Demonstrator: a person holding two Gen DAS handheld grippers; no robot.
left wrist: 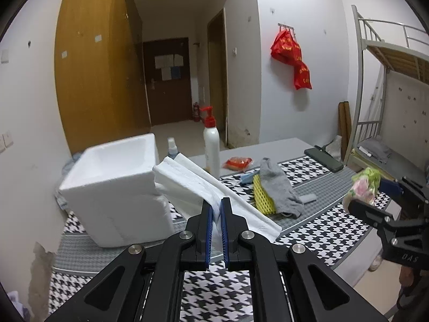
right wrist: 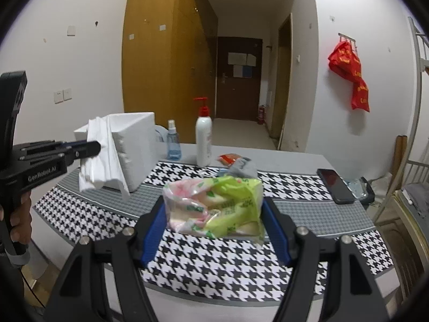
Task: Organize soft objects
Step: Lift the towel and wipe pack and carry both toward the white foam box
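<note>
Styrofoam box (left wrist: 118,187) stands on the houndstooth-covered table (right wrist: 214,263), with the folded white pad (left wrist: 214,187) leaning against it, pinched between the left gripper's (left wrist: 216,210) jaws. Right gripper (right wrist: 214,222) squeezes a crinkly green-and-pink packet (right wrist: 214,206), apparently lifted above the cloth.

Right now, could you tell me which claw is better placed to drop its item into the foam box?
Left, probably: the left claw holds the white padding right beside the foam box; the right claw grips its tissue packet farther away.
</note>
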